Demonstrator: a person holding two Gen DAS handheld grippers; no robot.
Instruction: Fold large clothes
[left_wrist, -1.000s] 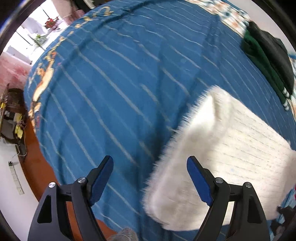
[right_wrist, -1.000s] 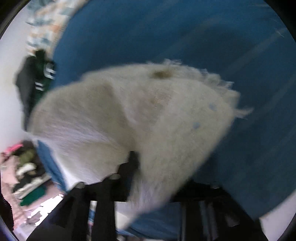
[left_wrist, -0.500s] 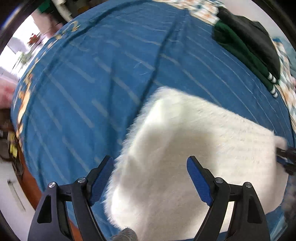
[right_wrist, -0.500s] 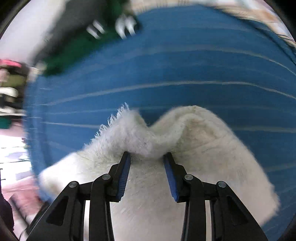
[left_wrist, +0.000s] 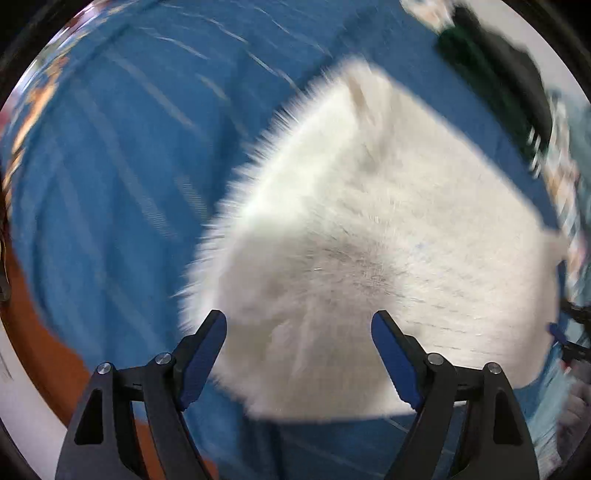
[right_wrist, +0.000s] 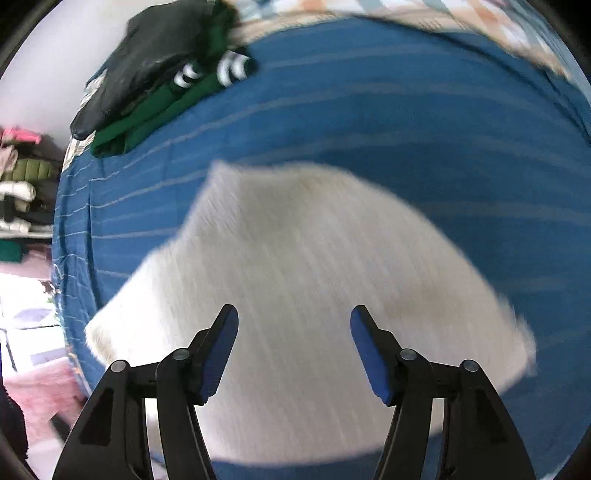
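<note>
A fluffy white knitted sweater (left_wrist: 373, 258), folded into a blurred, roughly four-sided pad, is seen lying flat on a bed covered by a blue sheet with thin pale stripes (right_wrist: 406, 110). In the left wrist view its long axis is seen running from the lower right up to a corner at the upper middle; long fuzzy fibres stand out along its left edge. The left claw (left_wrist: 299, 350) is held over it, jaws having just been narrowing yet apart, nothing pinched. The right claw (right_wrist: 293, 347) has just been spreading; its pads are clear of the fabric. A folded black and green garment pile (right_wrist: 155, 74) is seen near the bed's far edge, by a pale wall.
</note>
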